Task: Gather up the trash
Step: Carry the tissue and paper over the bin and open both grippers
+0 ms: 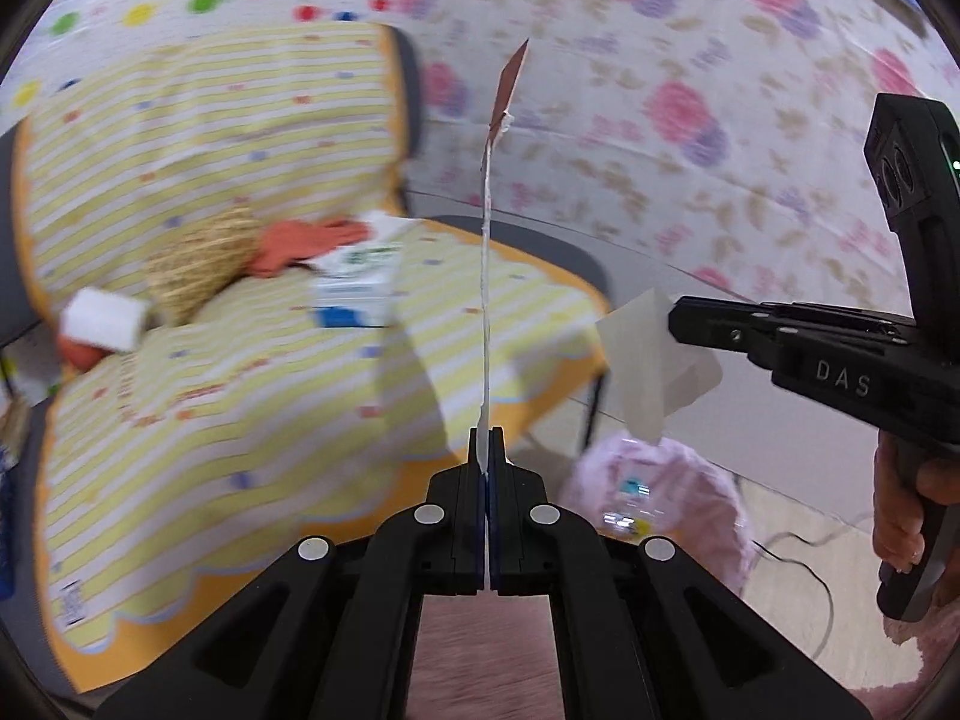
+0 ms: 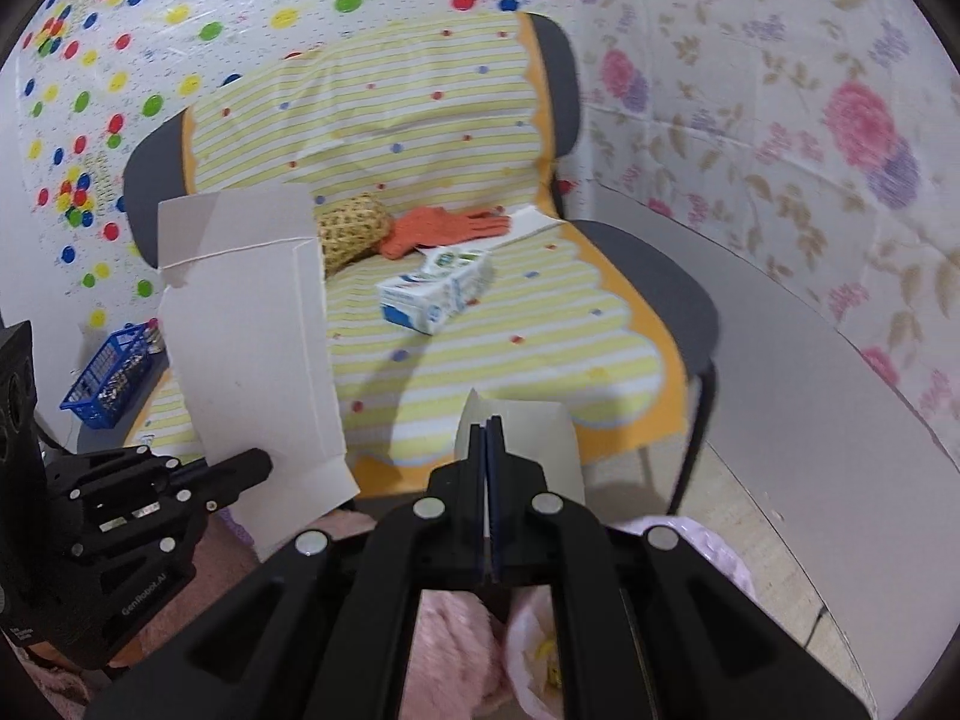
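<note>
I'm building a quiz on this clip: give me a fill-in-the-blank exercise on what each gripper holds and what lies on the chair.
1. The left gripper is shut on a flattened piece of ____.
2. The right gripper is shut on a thin sheet of ____.
3. On the chair, the glove is ____ in colour.
4. The bag below the grippers is ____.

Missing: cardboard; paper; orange; pink

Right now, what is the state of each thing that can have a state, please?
left gripper: shut on flattened cardboard, held upright.
right gripper: shut on a small paper piece.
pink trash bag: open, below both grippers, some trash inside.
milk carton: lying on its side on the chair cloth.
orange glove: lying flat by the backrest.
blue basket: upright, filled.
</note>
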`<action>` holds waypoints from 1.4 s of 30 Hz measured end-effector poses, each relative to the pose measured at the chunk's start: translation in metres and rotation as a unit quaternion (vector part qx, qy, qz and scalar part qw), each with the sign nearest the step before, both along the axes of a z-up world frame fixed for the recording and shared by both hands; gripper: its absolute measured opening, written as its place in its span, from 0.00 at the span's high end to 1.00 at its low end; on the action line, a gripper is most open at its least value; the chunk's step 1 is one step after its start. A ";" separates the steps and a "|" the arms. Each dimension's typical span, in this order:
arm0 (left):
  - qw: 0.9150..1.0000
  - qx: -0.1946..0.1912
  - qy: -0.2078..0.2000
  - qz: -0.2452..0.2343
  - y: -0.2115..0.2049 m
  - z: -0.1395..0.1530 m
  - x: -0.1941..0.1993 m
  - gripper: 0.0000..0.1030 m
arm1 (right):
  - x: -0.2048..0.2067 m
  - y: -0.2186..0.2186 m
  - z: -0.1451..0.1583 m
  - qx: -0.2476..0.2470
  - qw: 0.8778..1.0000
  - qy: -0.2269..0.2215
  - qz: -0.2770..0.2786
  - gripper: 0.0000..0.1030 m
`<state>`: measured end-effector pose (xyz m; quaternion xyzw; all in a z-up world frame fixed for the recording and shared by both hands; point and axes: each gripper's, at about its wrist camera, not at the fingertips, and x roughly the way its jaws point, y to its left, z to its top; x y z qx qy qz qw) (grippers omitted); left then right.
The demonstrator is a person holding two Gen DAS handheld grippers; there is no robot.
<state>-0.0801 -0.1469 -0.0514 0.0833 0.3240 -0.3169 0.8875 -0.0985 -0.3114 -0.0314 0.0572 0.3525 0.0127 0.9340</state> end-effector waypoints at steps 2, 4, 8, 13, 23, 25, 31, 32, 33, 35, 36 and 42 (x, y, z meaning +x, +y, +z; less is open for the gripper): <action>1.000 0.007 0.001 -0.030 -0.021 -0.004 -0.006 0.99 | -0.012 -0.013 -0.004 -0.002 1.000 0.004 -0.019 0.99; 0.999 0.012 0.003 -0.053 -0.037 -0.008 -0.011 0.99 | -0.023 -0.024 -0.008 -0.002 0.999 0.009 -0.037 0.99; 0.996 0.021 0.010 -0.087 -0.064 -0.017 -0.018 0.99 | -0.044 -0.047 -0.018 -0.001 0.997 0.019 -0.074 0.98; 0.993 0.030 0.020 -0.112 -0.085 -0.025 -0.023 0.99 | -0.061 -0.064 -0.025 -0.007 0.995 0.023 -0.101 0.98; 0.988 0.062 0.032 -0.140 -0.128 -0.045 -0.012 0.96 | -0.057 -0.100 -0.060 0.020 0.990 0.053 -0.130 0.98; 0.987 0.065 0.039 -0.138 -0.132 -0.049 -0.008 0.95 | -0.053 -0.105 -0.067 0.028 0.989 0.056 -0.133 0.98; 0.990 0.064 0.053 -0.116 -0.126 -0.055 0.002 0.62 | -0.043 -0.115 -0.088 0.045 0.985 0.079 -0.150 0.68; 0.991 0.062 0.053 -0.109 -0.121 -0.053 0.003 0.62 | -0.044 -0.114 -0.087 0.042 0.985 0.080 -0.150 0.68; 0.991 0.061 0.053 -0.103 -0.118 -0.051 0.005 0.61 | -0.044 -0.114 -0.087 0.039 0.985 0.080 -0.151 0.68; 0.993 0.060 0.052 -0.089 -0.108 -0.048 0.007 0.59 | -0.047 -0.115 -0.080 0.039 0.984 0.075 -0.155 0.68; 0.994 0.057 0.050 -0.080 -0.100 -0.045 0.008 0.59 | -0.049 -0.115 -0.074 0.041 0.985 0.069 -0.156 0.68; 0.997 0.041 0.055 -0.034 -0.059 -0.033 0.012 0.57 | -0.048 -0.101 -0.043 0.038 0.989 0.039 -0.134 0.68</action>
